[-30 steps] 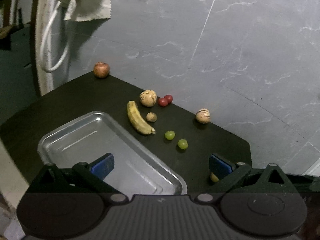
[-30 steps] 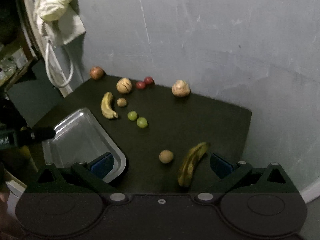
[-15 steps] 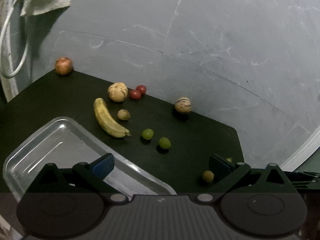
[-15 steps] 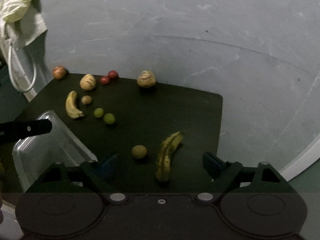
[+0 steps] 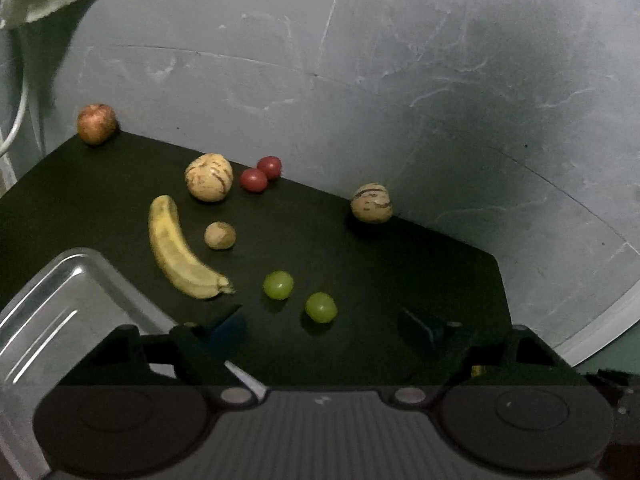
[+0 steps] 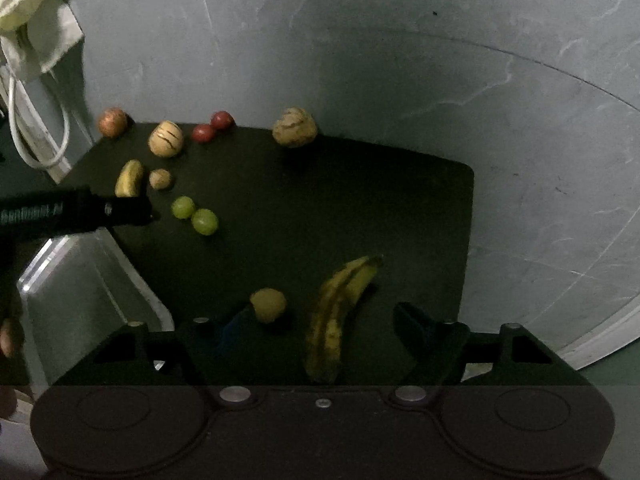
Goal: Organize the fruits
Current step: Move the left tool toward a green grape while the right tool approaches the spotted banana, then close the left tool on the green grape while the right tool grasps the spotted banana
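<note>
Two hand-held grippers hover over a dark table set against a grey wall, with fruit scattered across it.

Nearest, the right gripper (image 6: 320, 328) has its jaws fairly wide and closing. A spotted banana (image 6: 338, 316) lies between them, not yet touched as far as I can see, with a small round yellowish fruit (image 6: 268, 304) just beside its left finger. The left gripper (image 5: 320, 330) is also fairly wide and closing, with nothing between its jaws; two green grapes (image 5: 299, 296) sit just ahead of it.

At the near left is a metal tray (image 5: 60, 308). The parts of it that show are bare, though the left gripper hides some of it.

Further back, beside the tray's far edge, lies a yellow banana (image 5: 180, 248), with a small brown fruit (image 5: 220, 235) next to it. Behind these sit a pale striped round fruit (image 5: 209, 177) and two red cherry-like fruits (image 5: 261, 174). A second striped fruit (image 5: 371, 203) rests near the far edge, and a reddish apple (image 5: 96, 123) occupies the far left corner.

The sorting seems barely begun: every fruit in view is on the table, none in the tray. All of it is left to move.
</note>
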`<action>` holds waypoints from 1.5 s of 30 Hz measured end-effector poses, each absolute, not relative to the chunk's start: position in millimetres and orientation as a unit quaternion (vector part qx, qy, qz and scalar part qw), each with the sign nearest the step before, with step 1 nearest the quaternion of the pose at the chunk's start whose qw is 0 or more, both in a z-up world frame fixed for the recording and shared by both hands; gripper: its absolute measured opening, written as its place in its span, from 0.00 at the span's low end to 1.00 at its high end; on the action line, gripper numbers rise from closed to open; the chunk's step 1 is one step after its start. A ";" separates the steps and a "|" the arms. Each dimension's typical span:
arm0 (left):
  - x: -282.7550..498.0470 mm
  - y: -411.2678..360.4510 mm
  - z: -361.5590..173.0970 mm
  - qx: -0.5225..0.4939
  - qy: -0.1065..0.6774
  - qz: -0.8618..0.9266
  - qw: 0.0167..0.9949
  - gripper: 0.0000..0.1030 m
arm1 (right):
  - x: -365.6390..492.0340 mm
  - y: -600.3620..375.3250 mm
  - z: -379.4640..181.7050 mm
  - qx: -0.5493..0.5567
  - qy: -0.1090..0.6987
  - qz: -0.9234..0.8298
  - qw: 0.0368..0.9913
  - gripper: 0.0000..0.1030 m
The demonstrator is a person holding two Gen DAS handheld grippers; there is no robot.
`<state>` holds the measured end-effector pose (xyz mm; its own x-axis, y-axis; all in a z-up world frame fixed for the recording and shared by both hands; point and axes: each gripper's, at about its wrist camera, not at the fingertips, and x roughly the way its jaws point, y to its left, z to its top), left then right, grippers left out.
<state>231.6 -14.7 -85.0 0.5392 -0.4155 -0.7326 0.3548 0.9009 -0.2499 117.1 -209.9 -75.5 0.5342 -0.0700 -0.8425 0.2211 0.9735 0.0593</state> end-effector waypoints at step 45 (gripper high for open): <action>277.8 -78.1 -156.6 0.096 0.458 -0.234 0.852 0.45 | 143.1 -220.9 -119.8 0.091 0.504 -0.057 0.857 0.39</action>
